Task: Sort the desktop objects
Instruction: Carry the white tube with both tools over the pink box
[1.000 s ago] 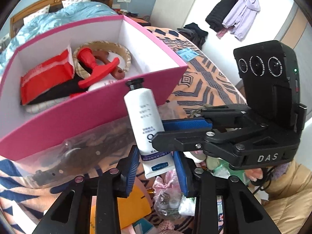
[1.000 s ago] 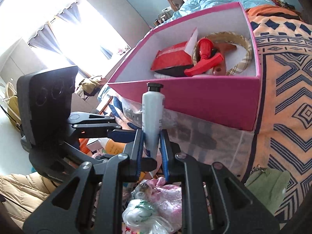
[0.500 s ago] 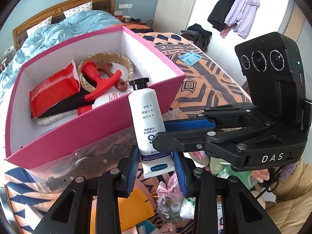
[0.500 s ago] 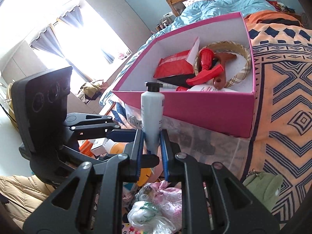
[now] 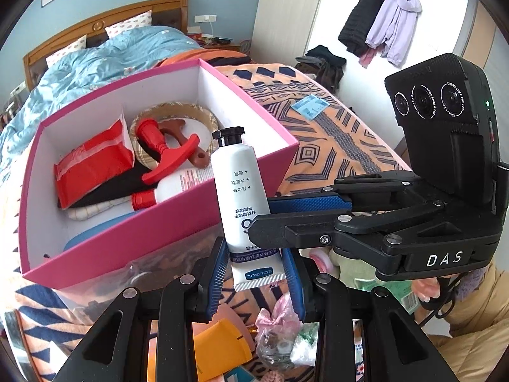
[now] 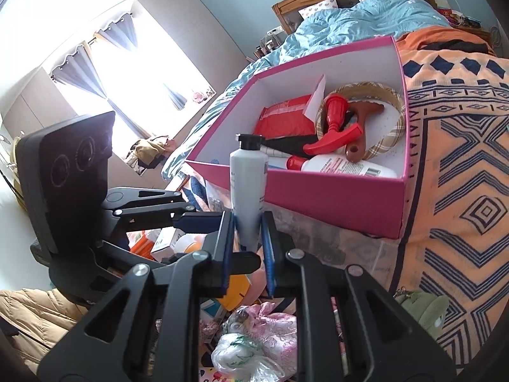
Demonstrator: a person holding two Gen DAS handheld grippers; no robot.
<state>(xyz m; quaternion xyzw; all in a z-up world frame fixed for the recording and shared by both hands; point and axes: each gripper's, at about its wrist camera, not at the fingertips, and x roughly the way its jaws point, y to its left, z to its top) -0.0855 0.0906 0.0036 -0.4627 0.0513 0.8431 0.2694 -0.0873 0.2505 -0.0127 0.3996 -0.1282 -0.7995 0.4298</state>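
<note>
A white hand-cream tube [image 5: 238, 184] with a black cap stands upright in the air, just in front of the pink box [image 5: 143, 232]. My left gripper [image 5: 256, 273] is shut on the tube's flat crimped bottom end. Coming in from the right, my right gripper [image 5: 264, 219] is shut on the tube's body just above that. In the right wrist view the tube [image 6: 248, 184] rises between the right gripper's [image 6: 248, 242] blue pads, with the left gripper [image 6: 219, 238] reaching in from the left. The pink box [image 6: 334, 197] is open-topped.
The box holds a red packet [image 5: 92, 165], a red T-handled tool [image 5: 165, 156], a plaid ring [image 5: 178, 109], a white bottle [image 6: 343, 167] and black cloth. A clear plastic bin [image 5: 152, 261] sits under it. Bags and an orange item [image 5: 219, 343] clutter the space below. A patterned blanket [image 6: 461, 191] lies to the right.
Both grips on the tube are unchanged. The views have tilted a little, so the box sits lower in frame and more of its inside shows.
</note>
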